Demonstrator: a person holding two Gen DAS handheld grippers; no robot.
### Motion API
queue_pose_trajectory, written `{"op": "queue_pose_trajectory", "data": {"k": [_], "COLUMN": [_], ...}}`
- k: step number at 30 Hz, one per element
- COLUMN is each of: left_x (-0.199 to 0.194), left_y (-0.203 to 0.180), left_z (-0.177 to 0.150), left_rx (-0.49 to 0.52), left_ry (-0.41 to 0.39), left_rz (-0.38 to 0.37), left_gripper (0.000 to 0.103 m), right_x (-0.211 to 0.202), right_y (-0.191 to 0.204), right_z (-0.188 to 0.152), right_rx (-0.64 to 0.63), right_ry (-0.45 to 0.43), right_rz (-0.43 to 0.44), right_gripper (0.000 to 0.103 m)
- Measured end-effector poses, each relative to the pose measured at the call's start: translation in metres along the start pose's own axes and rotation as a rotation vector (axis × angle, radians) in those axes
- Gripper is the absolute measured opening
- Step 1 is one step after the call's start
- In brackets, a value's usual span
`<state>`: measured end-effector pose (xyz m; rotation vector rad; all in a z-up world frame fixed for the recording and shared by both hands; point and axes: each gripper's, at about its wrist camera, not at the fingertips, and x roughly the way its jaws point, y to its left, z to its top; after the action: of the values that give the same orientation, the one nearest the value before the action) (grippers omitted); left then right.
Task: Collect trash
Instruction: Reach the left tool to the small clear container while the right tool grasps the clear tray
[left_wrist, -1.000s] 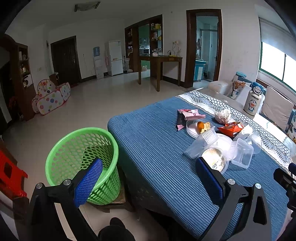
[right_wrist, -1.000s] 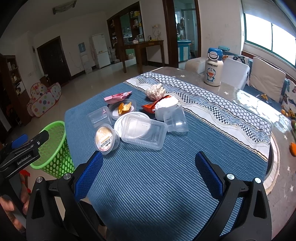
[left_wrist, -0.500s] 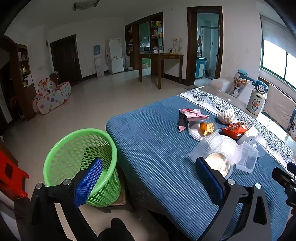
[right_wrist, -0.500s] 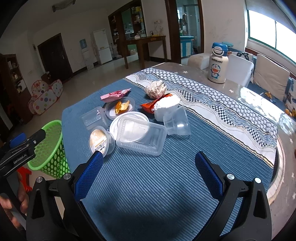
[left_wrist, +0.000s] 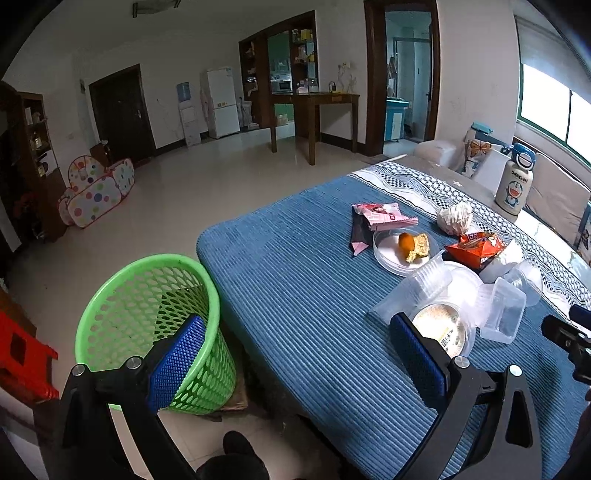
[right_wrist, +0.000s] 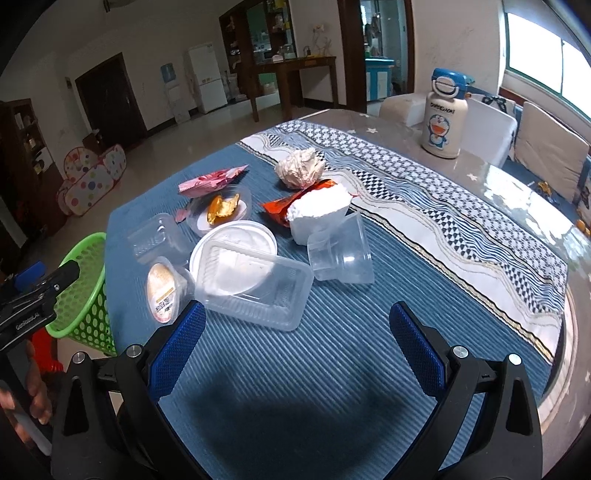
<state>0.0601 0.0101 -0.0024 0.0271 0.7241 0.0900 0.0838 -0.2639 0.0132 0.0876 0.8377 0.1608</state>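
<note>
A heap of trash sits mid-way across the blue-clothed surface (right_wrist: 295, 369): a clear rectangular tray (right_wrist: 255, 288) lies on a round white lid (right_wrist: 236, 236), with a small sealed tub (right_wrist: 162, 291) touching its left side, a tipped clear cup (right_wrist: 341, 254) to its right, and an orange snack bag (right_wrist: 295, 203), a crumpled paper ball (right_wrist: 301, 168), a pink wrapper (right_wrist: 210, 181) and a dish of food scraps (right_wrist: 221, 210) beyond. All of it looks light; the thin plastic is likely to flex, slide on the cloth and crack if squeezed hard, so a rim or a corner wall looks the best place to pinch. The bag and wrapper are soft and should crush readily. The right tongs (right_wrist: 295, 343) hang spread wide and empty just short of the tray. The left tongs (left_wrist: 295, 354), likewise gaping and empty, straddle the view between the green mesh basket (left_wrist: 147, 321), which stands on the floor against the surface's edge, and the tub. A cartoon flask (right_wrist: 445, 114) stands well apart.
</note>
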Motion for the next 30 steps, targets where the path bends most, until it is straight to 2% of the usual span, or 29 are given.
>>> {"op": "queue_pose_trajectory", "data": {"k": [9, 18, 22, 30], "left_x": [0.012, 0.021, 0.025, 0.029], "left_y": [-0.001, 0.012, 0.014, 0.017], "left_z": [0.006, 0.008, 0.008, 0.009], "left_rx": [0.008, -0.04, -0.045, -0.039], "left_ry": [0.02, 0.039, 0.045, 0.04], "left_rz": [-0.031, -0.075, -0.086, -0.121], "left_gripper": [0.097, 0.097, 0.097, 0.097], "right_x": [0.021, 0.039, 0.046, 0.062], "right_y": [0.012, 0.01, 0.013, 0.017], "right_z": [0.003, 0.012, 0.015, 0.017], "right_rx": [-0.044, 0.057, 0.095, 0.114], "right_ry": [0.049, 0.081, 0.084, 0.091], "right_rz": [0.075, 0.125, 0.129, 0.079], "right_gripper": [0.098, 0.098, 0.098, 0.098]}}
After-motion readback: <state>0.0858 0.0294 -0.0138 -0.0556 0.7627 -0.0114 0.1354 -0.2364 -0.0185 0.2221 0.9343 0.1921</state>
